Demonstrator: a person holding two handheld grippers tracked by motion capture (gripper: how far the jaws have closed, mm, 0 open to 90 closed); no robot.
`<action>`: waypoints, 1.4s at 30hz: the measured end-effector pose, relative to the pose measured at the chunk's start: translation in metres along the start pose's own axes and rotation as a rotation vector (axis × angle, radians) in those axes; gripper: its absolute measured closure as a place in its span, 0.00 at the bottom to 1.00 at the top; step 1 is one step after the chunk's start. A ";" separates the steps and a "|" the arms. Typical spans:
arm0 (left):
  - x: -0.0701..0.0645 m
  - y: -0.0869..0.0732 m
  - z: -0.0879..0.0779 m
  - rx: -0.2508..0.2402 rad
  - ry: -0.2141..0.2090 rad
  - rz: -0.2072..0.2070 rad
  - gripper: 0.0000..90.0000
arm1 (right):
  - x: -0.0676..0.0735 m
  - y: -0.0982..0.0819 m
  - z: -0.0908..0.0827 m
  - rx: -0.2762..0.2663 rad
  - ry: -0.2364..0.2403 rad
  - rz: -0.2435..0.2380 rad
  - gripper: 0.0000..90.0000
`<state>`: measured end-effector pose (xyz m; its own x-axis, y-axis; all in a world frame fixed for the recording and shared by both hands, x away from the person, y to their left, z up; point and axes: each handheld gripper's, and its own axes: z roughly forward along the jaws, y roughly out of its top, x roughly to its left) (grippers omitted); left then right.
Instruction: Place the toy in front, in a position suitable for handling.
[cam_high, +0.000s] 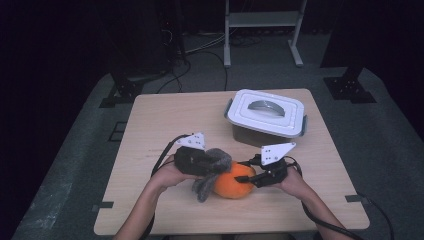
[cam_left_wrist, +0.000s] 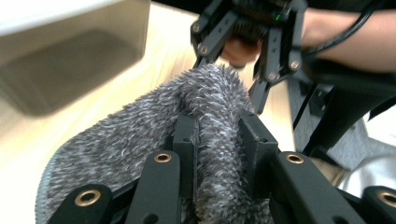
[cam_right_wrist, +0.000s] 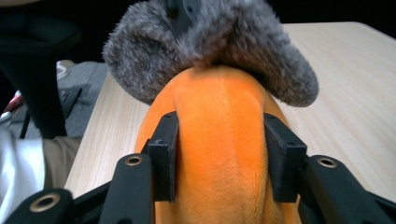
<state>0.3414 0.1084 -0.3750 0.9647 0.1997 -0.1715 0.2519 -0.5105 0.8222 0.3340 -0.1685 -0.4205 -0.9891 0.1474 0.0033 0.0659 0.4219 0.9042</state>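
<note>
An orange plush ball (cam_high: 233, 182) lies near the table's front edge with a grey furry cloth (cam_high: 212, 165) draped against its left side. My left gripper (cam_high: 207, 165) is shut on a fold of that grey cloth (cam_left_wrist: 217, 140), its pads pressing the fur from both sides. From the right, my right gripper (cam_high: 247, 178) is clamped on the orange ball (cam_right_wrist: 222, 154); its pads dent the plush on either side. The grey cloth (cam_right_wrist: 210, 46) hangs over the ball's far end in the right gripper view. In the left gripper view the right gripper (cam_left_wrist: 233, 74) stands just behind the cloth.
A grey storage box with a white lid (cam_high: 266, 115) stands at the back right of the wooden table (cam_high: 165, 120). Dark floor, cables and frame legs (cam_high: 227, 45) lie beyond the table. A person's forearms come in from the front edge.
</note>
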 end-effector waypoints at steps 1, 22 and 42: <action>0.001 -0.005 0.002 -0.007 -0.015 -0.010 0.79 | 0.000 -0.002 0.000 0.003 0.011 -0.001 0.58; -0.019 -0.011 0.008 -0.005 -0.082 0.005 0.78 | 0.015 -0.021 -0.018 0.006 0.032 0.173 0.36; -0.023 -0.028 0.015 0.057 -0.143 -0.013 0.78 | 0.020 -0.021 -0.002 0.155 0.062 0.148 0.48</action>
<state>0.3133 0.1055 -0.4025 0.9613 0.0876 -0.2614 0.2649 -0.5558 0.7880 0.3127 -0.1767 -0.4386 -0.9731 0.1644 0.1614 0.2253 0.5328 0.8157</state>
